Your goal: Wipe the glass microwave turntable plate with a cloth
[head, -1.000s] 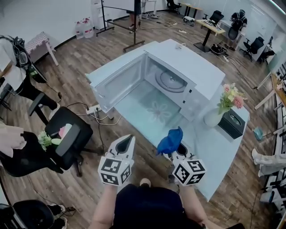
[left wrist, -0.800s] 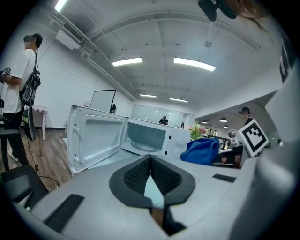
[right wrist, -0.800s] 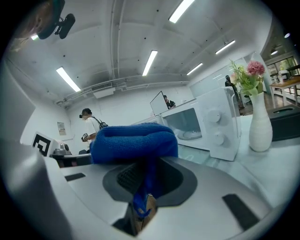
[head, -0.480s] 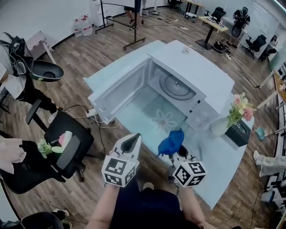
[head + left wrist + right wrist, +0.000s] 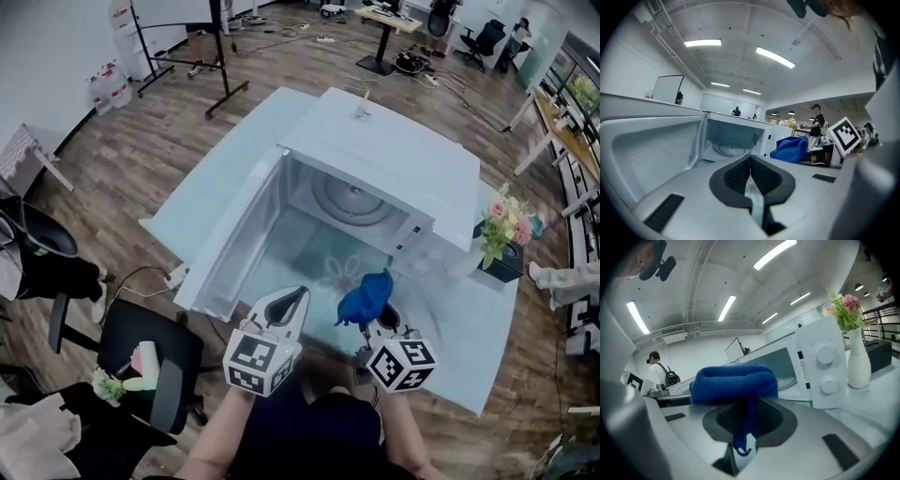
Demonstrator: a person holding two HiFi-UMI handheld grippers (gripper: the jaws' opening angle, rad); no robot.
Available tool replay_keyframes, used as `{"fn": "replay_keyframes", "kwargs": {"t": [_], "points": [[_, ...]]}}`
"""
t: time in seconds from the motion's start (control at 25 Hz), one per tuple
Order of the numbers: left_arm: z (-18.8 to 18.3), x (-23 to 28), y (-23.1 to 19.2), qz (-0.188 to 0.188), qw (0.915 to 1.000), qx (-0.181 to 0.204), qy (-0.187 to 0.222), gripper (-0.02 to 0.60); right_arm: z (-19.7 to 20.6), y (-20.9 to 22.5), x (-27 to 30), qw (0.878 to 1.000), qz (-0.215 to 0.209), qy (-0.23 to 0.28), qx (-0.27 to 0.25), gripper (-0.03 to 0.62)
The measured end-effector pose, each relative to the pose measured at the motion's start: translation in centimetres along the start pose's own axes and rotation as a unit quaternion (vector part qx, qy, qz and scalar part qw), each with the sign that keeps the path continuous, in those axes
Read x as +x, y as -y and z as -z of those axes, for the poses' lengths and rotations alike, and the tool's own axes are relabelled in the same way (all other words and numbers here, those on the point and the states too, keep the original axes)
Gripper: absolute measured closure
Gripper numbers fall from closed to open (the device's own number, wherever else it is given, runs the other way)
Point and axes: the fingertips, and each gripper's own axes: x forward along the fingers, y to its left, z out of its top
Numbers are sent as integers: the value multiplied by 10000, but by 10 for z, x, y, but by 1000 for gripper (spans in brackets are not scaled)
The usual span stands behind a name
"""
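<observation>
A wooden floor (image 5: 141,159) spreads through an open office with desks and chairs far off. A black office chair (image 5: 141,361) stands off the left side of a pale table (image 5: 459,356), and a power strip (image 5: 175,275) lies on the floor near that side. A white microwave (image 5: 394,155) stands on the middle of the table, its door (image 5: 230,248) swung wide toward the left edge. The turntable plate (image 5: 352,199) lies flat on the floor of the cavity, with nothing touching it. A flower pattern (image 5: 342,272) shows on the tabletop in front of the opening. Near the right edge a vase of flowers (image 5: 858,357) stands just beside the microwave's dial panel, with a black box (image 5: 511,264) close by it.

Against a second ago, the head view has swung. The microwave now sits more centrally and its cavity is seen more squarely, while the vase has slid toward the picture's right border. The grippers keep nearly the same pose, though the left gripper (image 5: 296,294) has crept slightly toward the other. Both hover over the table's near edge.

The left gripper's jaws are pressed together with nothing between them. The right gripper (image 5: 371,317) pinches the blue cloth (image 5: 366,293), which bunches above the jaws with a tail hanging between the pads. The cloth is in the air, well apart from the plate.
</observation>
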Motion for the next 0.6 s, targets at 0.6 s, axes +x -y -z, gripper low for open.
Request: {"fn": "replay_keyframes", "kwargs": {"t": [0.6], "points": [[-2, 73, -34, 1030, 9945, 182, 29, 577, -36, 29, 51, 9942, 854, 384, -531, 542]]}}
